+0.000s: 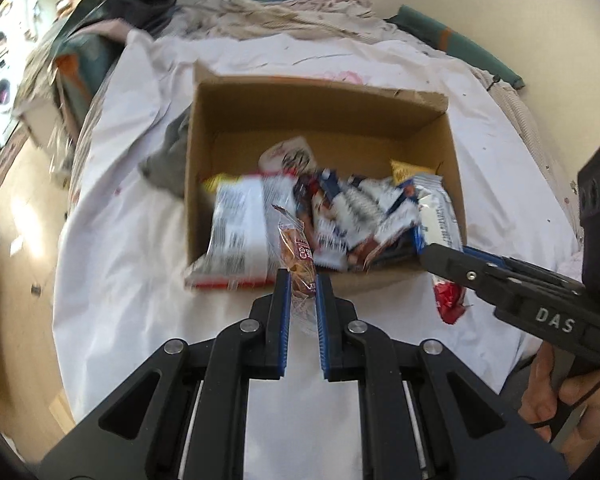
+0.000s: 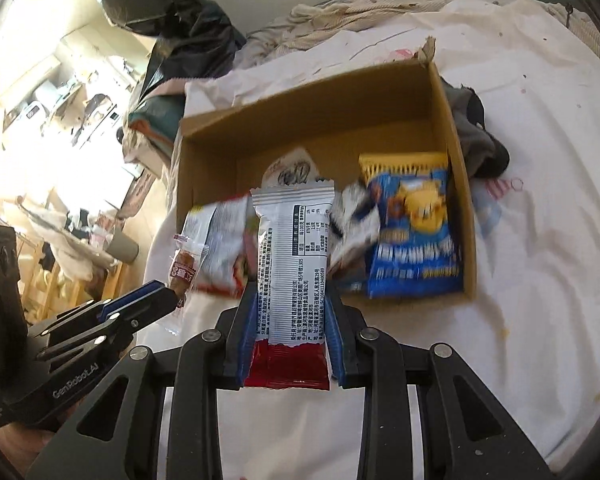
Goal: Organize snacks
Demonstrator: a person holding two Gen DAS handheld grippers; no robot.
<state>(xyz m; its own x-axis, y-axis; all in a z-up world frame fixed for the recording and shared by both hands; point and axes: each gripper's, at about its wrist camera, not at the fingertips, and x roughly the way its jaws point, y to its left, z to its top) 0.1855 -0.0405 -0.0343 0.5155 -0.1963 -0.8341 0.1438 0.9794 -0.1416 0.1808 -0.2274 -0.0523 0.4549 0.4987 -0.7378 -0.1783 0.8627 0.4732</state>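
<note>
Fingers [image 1: 284, 300] of the left gripper [image 1: 303, 280] clenched on a small clear-wrapped snack [image 1: 298, 258], blue pads pinching its lower end; wrapper sticks up past the tips, in front of the near wall of the cardboard box [image 1: 204, 128]. Box sits on the bed [image 1: 120, 240], white sheet, about mid-bed. Inside the box: white packet [image 1: 240, 228] against the near-left corner, blurred blue-and-white packets [image 1: 352, 212] along the near wall, yellow packet [image 1: 404, 170] toward the right wall, round white item [image 1: 286, 156] mid-floor. Right gripper [image 1: 440, 254] comes in from the right edge, grasping a white-and-red bar [image 1: 440, 220]; red end hangs below, white end over the near-right corner of the box. Person's hand [image 1: 556, 392] on the handle, lower right.

Right wrist view: fingers [image 2: 244, 320] narrowly parted and grasping the white-and-red bar [image 2: 294, 264] by its sides, red end nearest the camera, white end up over the near wall of the box [image 2: 204, 136]. Blue-and-yellow packet [image 2: 412, 228] lies against the box's right wall. White packet [image 2: 220, 248] at near-left, blurred. Left gripper [image 2: 176, 300] at left edge, clenched on the small clear snack [image 2: 184, 268], just outside the box's near-left corner. Dark cloth [image 2: 476, 136] on the bed [image 2: 540, 200] touching the box's right side.
</note>
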